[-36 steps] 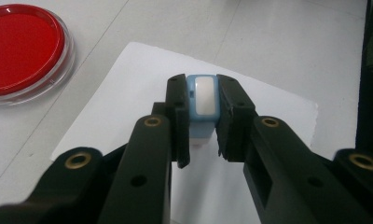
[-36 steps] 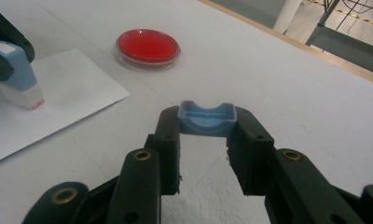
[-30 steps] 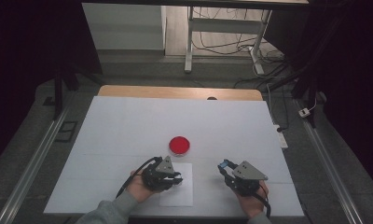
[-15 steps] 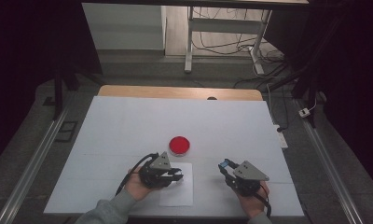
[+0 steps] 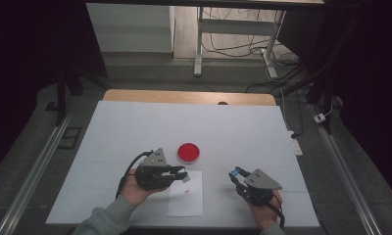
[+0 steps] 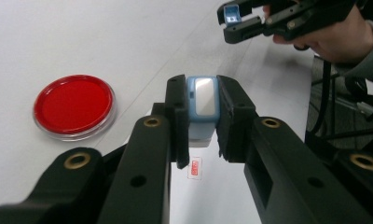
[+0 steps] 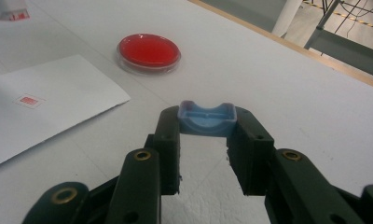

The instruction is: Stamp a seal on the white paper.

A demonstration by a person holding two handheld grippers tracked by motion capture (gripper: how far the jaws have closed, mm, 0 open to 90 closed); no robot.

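Now the left gripper (image 6: 201, 116) fingers clamp a blue stamp (image 6: 202, 100), the right gripper (image 7: 206, 140) fingers its cap (image 7: 206, 117)

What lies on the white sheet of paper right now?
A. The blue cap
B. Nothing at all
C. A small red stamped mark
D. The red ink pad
C. A small red stamped mark sits on the white sheet of paper; the red ink pad rests beside it on the table, and the blue cap is clamped in the right gripper.
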